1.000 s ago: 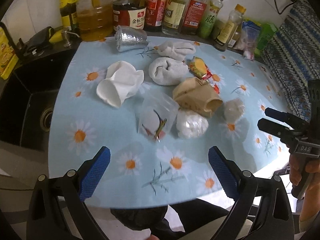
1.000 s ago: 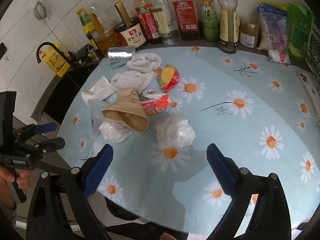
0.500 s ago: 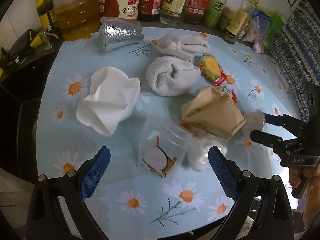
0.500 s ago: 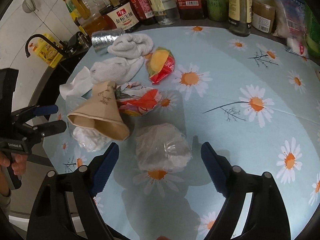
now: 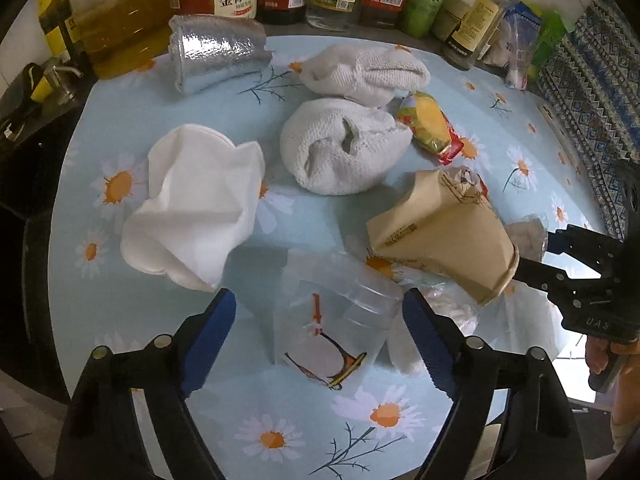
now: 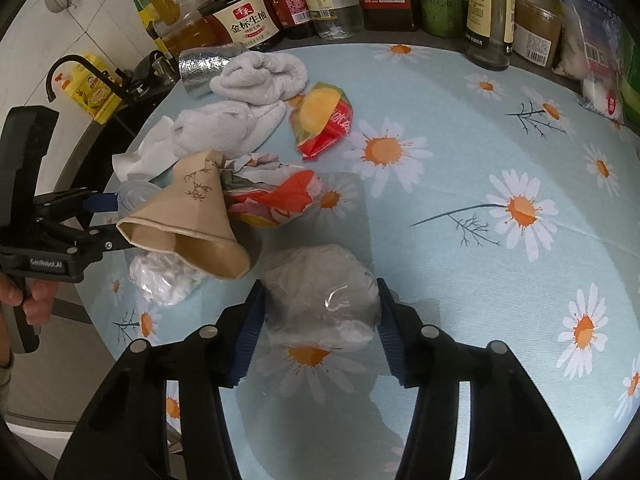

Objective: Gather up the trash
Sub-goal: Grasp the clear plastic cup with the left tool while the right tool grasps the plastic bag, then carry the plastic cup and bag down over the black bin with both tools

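Right gripper (image 6: 320, 320) closing on crumpled plastic wad (image 6: 320, 294) on the surface (image 6: 460, 152), pads at both flanks — light, soft, slippery, best squeezed mid-bulk. Left gripper (image 5: 318, 330) narrowing around clear flimsy bag (image 5: 332, 320), pads apart from it — grab bunched film.

Glossy flowered tablecloth (image 5: 100, 300). Clear crinkled plastic bag (image 5: 332, 320). Matt brown paper cup (image 5: 444, 236), crushed. Soft white tissue (image 5: 196, 208). Rough knitted cloth bundles (image 5: 340, 148). Shiny quilted foil roll (image 5: 216, 54). Cloudy plastic wad (image 6: 320, 292). Glossy printed wrappers (image 6: 324, 120).
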Available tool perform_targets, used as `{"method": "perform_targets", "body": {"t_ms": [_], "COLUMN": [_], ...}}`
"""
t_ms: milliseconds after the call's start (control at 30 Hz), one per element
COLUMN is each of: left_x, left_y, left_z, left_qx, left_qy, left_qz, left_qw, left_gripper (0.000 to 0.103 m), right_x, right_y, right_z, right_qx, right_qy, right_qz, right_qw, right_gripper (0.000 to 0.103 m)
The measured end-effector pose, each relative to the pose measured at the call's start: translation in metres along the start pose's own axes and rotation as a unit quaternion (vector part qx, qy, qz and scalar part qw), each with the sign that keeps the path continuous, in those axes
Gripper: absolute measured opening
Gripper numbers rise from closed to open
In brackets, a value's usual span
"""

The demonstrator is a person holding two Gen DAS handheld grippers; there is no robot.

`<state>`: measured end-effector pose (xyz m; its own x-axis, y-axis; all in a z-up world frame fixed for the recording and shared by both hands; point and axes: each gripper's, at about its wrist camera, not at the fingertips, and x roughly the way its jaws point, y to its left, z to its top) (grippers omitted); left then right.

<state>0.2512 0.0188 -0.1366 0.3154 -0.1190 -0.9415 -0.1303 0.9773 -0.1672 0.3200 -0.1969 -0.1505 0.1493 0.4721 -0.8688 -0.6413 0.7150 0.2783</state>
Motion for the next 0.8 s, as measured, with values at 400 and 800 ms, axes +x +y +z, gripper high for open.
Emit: {"method": "perform_targets", "body": {"t_ms": [400, 800], "left_x": [0.000, -0.023], "left_y": [-0.012, -0.008], "left_z": [-0.001, -0.020], "left_qx": [0.024, 0.015], "left_qy": [0.003, -0.007], "left_qz": [-0.001, 0.005], "left_qw": [0.9997, 0.9999], "left_gripper": [0.058, 0.058], "right_x": [-0.010, -0.027], "right_y": [0.000, 0.017], "right_z": [0.001, -0.005], "right_qx": [0.003, -0.008], "right_qy": [-0.013, -0.027], "right_qz": [0.003, 0.006], "right_qw": [1.000, 1.000], "right_gripper": [0.052, 0.052]}}
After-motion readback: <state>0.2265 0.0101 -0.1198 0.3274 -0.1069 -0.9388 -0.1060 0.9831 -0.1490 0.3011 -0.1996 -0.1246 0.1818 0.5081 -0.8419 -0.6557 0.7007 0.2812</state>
